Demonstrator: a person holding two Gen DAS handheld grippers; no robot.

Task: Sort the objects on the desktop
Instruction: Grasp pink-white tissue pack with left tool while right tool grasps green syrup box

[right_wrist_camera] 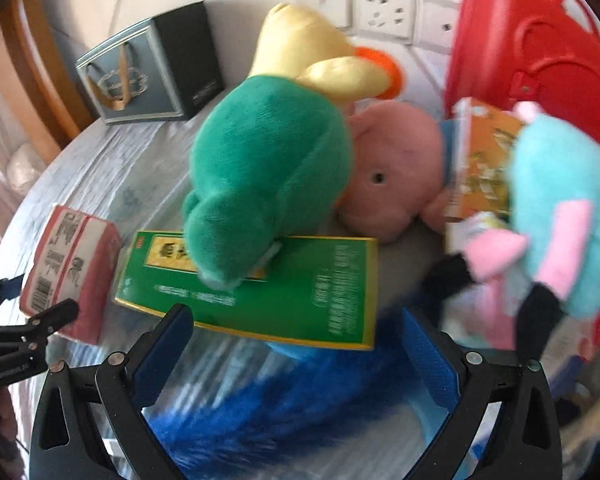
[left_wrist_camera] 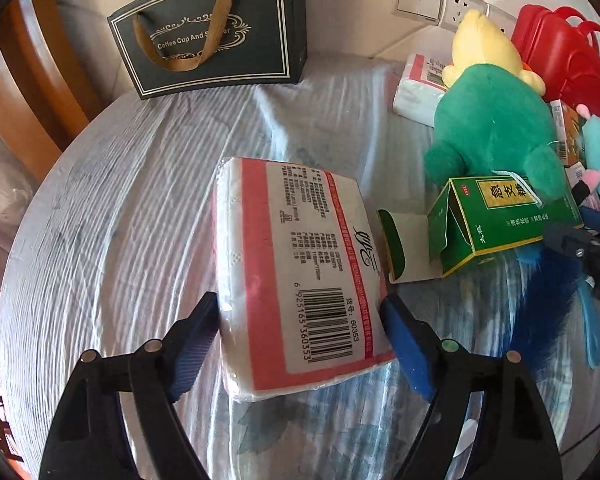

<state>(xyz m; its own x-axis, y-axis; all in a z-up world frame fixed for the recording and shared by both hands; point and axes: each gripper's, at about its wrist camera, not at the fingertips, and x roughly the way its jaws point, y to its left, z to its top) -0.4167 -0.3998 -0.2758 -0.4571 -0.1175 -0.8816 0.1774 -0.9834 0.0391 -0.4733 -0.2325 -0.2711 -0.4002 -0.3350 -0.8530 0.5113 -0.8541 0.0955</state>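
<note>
1. You can read "Coffee Cup And S…er" on the dark gift bag [left_wrist_camera: 212, 32], a handle covering part.
2. Your tissue pack [left_wrist_camera: 300, 272] shows barcode 6 925165 360353 and "60353".

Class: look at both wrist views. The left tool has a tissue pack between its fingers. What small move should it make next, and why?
Probably lift the tissue pack slightly and carry it toward the second tissue pack at the back. The left tool seems shut on its barcode end, while the green box lies close beside it, so rising first should avoid bumping it.
</note>
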